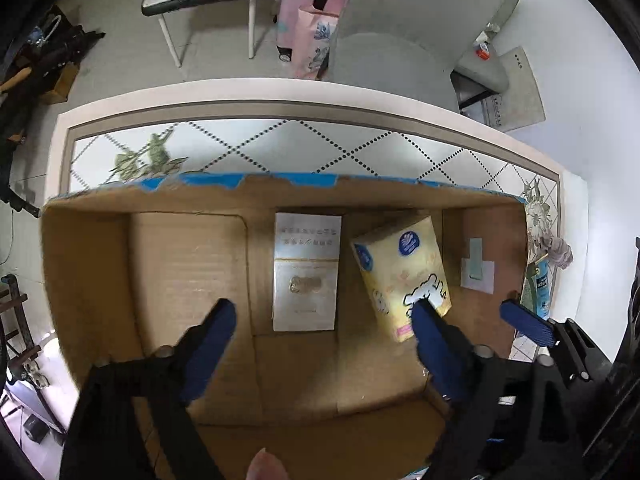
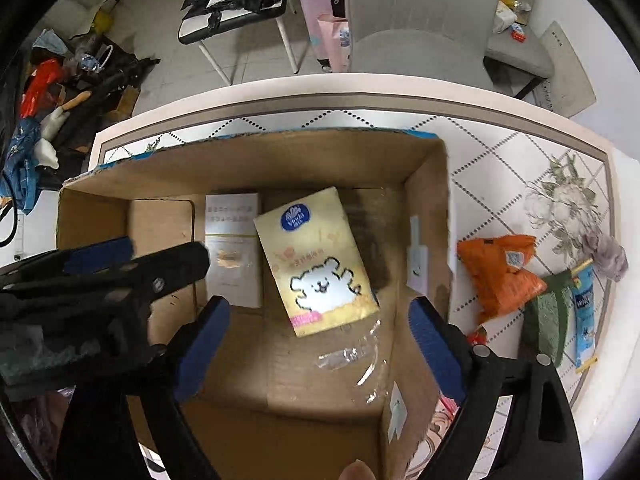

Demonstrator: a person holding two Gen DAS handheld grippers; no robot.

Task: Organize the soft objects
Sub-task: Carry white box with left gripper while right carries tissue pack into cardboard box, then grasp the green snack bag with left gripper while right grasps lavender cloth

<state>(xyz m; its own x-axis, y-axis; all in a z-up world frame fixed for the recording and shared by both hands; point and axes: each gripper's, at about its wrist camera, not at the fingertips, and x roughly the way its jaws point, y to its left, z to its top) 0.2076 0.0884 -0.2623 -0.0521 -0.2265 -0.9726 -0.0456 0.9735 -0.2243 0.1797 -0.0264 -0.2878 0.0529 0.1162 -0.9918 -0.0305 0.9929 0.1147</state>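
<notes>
An open cardboard box stands on the patterned table. Inside it a white tissue pack lies flat. Beside that, a yellow tissue pack with a white cartoon dog lies skewed. My left gripper hangs open over the box, nothing between its blue pads. My right gripper is open too, directly above the yellow pack, with its pads clear of the pack. Each gripper shows at the edge of the other's view.
On the table right of the box lie an orange bag, a green pad, a blue packet and a grey soft lump. A grey chair stands beyond the table.
</notes>
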